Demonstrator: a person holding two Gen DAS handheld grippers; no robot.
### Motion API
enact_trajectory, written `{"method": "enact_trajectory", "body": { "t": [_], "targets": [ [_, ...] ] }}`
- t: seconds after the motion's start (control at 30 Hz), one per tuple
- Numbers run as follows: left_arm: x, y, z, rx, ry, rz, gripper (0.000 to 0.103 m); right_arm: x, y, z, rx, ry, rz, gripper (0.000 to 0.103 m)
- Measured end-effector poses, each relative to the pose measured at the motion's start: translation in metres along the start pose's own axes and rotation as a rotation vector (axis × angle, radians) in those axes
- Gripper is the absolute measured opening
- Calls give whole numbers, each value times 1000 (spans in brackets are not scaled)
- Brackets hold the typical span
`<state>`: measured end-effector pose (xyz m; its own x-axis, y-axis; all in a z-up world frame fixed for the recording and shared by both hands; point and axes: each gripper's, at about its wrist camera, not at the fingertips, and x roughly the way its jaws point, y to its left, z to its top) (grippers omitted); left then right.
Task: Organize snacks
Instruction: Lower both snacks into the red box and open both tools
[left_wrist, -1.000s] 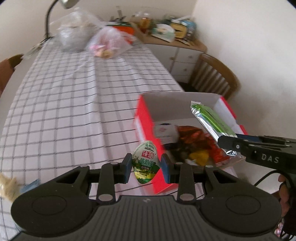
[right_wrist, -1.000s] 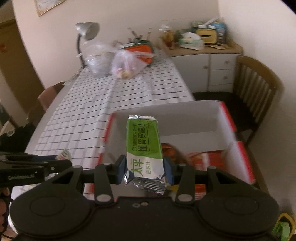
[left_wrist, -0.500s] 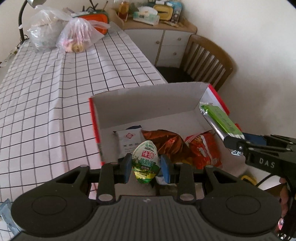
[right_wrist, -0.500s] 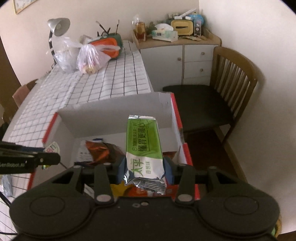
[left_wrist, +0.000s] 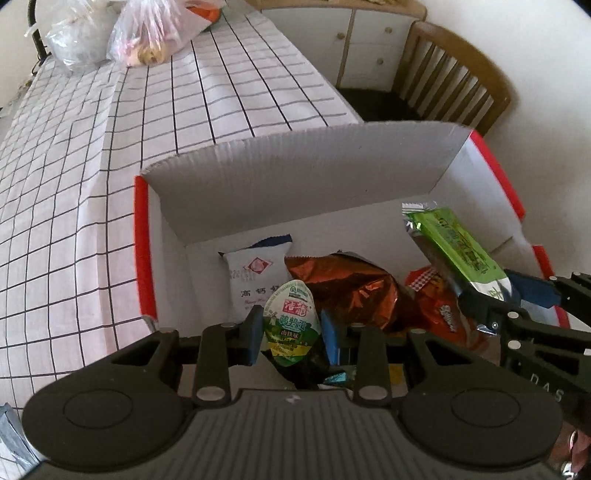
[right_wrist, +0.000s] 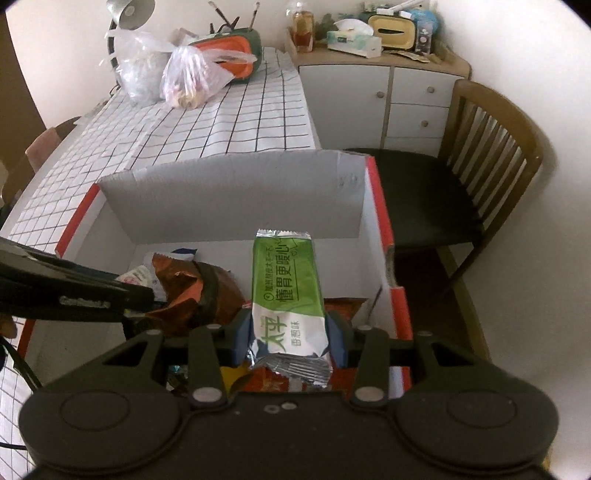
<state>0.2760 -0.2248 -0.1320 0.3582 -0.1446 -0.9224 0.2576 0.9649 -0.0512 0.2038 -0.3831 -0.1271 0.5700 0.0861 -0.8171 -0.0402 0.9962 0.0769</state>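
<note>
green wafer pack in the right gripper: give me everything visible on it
The green pack is a long flat foil wrapper: green face with white Chinese lettering, a white band near the held end, silver crimped seals at both ends. It looks sealed, and the lower seal is crumpled. The right gripper is shut on its lower part, the blue pads pressing both long edges. It points away from the gripper, over the box and above the snacks inside; nothing but the pads is seen touching it.

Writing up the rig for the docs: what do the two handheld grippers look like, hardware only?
Both match: the left gripper and right gripper have matte black bodies with two round discs, black linkage arms with silver pivot pins, and blue finger pads. White lettering marks the sides. A black cable trails from the left one.
</note>
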Motion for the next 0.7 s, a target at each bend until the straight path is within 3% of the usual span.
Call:
{"method": "enact_trajectory", "body": {
  "t": [0.23, 0.5, 0.7],
  "targets": [
    [12, -5, -1, 10, 58, 24, 33, 3, 1, 1, -26, 18, 18, 43],
    [7, -4, -5, -4, 56, 14, 33, 0, -1, 0, -13, 19, 39, 49],
    [-12, -2, -11, -8, 13, -7, 45, -15, -1, -2, 10, -6, 57, 56]
  ]
}}
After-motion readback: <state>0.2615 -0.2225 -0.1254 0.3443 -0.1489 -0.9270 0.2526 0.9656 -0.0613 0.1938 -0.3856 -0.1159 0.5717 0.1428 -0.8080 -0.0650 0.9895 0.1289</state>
